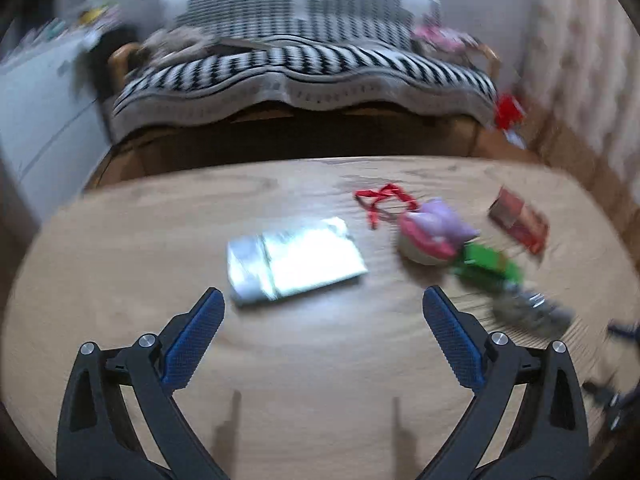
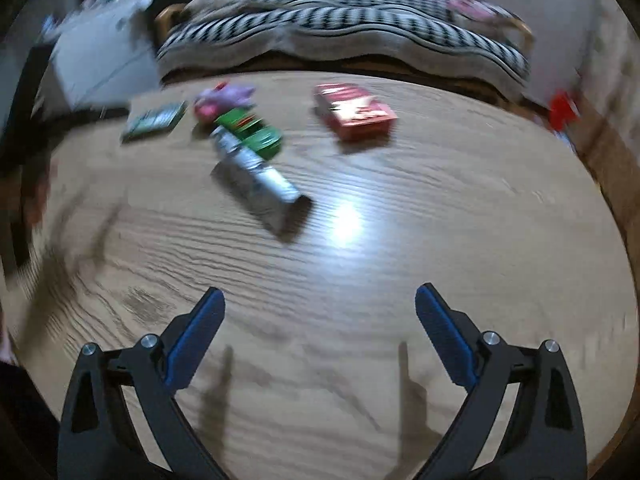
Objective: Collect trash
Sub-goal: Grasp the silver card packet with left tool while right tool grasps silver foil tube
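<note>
Here, left gripper (image 1: 323,300) above wooden table (image 1: 120,248), jaws spread wide, nothing between them; silver foil packet (image 1: 294,260) flat just ahead of its fingertips. Right gripper (image 2: 319,300) likewise spread and bare. Further off: silver tube (image 2: 256,168) touching green box (image 2: 256,130), pink-purple plush (image 2: 224,100) beside these, red carton (image 2: 354,114) well apart. Striped blanket (image 1: 304,68) behind. Both views blurred.

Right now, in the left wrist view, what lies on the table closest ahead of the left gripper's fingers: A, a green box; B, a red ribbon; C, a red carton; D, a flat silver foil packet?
D: the silver foil packet lies flat on the table just beyond the open left gripper, nearer than the other items.
</note>
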